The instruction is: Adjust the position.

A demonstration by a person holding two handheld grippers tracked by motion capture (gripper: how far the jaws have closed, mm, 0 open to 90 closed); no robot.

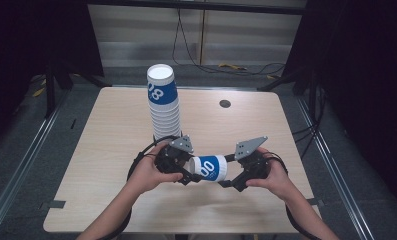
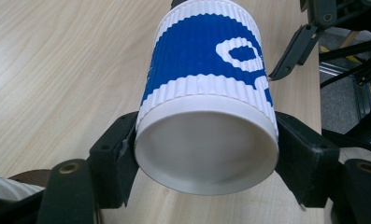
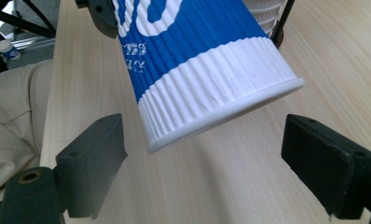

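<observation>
Overhead, the pale wooden table (image 1: 111, 165) meets grey flooring (image 1: 16, 150).

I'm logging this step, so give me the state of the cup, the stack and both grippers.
Paper cup: on its side above the table, clamped at its base.
Left gripper: shut on the paper cup.
Right gripper: open, jaws either side of the cup's rim, not touching.
Cup stack: upright on the table, leaning slightly.

A tall stack of cups (image 1: 163, 102) stands on the wooden table (image 1: 111, 130), near a round grommet hole (image 1: 225, 103).
</observation>
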